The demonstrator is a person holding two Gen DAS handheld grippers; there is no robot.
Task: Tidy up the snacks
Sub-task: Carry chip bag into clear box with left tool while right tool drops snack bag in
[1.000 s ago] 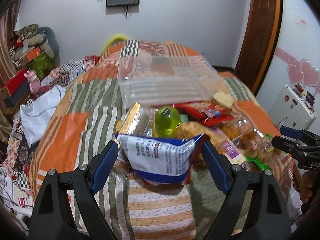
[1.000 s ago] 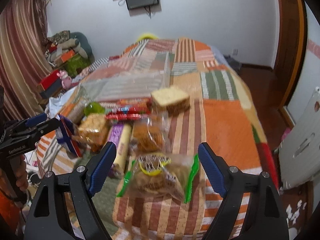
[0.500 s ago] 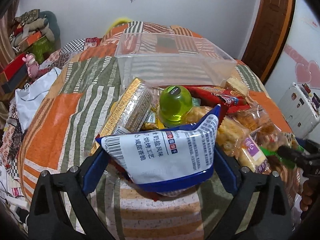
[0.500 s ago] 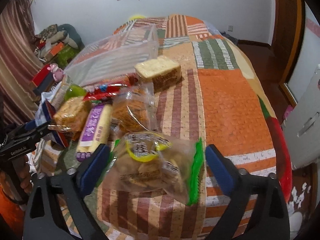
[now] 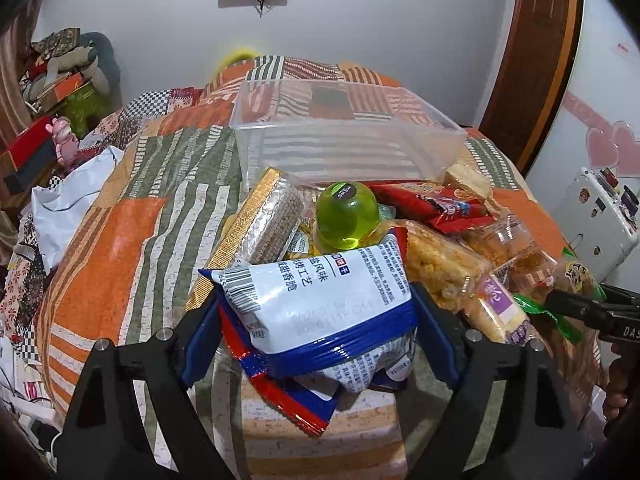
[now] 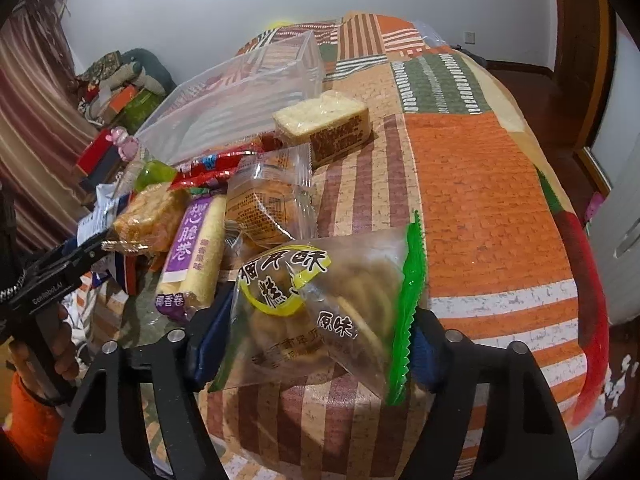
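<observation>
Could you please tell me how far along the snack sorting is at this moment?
Nothing looks sorted yet: the clear bin appears to hold no snacks. In hand: the left hand-held gripper is closed on a blue and white packet, and the right hand-held gripper on a green-edged biscuit bag. The jelly cup, red wrappers, cake slice and the rest remain piled on the bed.
</observation>
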